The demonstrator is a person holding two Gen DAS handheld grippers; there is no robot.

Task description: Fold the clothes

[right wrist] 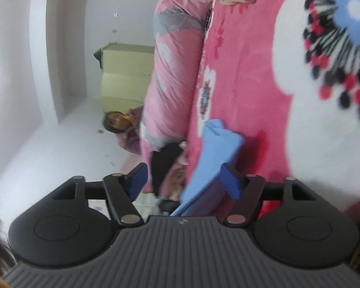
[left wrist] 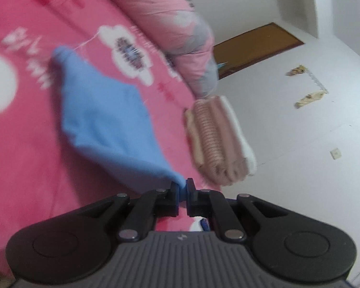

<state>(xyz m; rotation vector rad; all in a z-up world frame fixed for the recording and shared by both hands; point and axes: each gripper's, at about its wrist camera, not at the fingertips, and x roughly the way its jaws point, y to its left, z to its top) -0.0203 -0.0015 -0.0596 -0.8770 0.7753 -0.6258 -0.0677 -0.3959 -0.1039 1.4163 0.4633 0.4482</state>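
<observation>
Pinching blue garment (left wrist: 103, 120) corner, left claw (left wrist: 183, 187) clamped, lifts it off bed (left wrist: 36, 156) for folding; right claw (right wrist: 187, 180) apart, cloth between, ungripped.

Soft matt blue cloth garment (left wrist: 103, 120) on a fleecy pink blanket (left wrist: 36, 156); beside it, ribbed knit folded clothes (left wrist: 213, 139); matt black plastic left gripper (left wrist: 183, 187).

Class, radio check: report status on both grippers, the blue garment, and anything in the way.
Left gripper shut on blue garment corner. Right gripper open, garment between jaws, not pinched. Folded pink stack beside it on pink blanket; path clear.
</observation>
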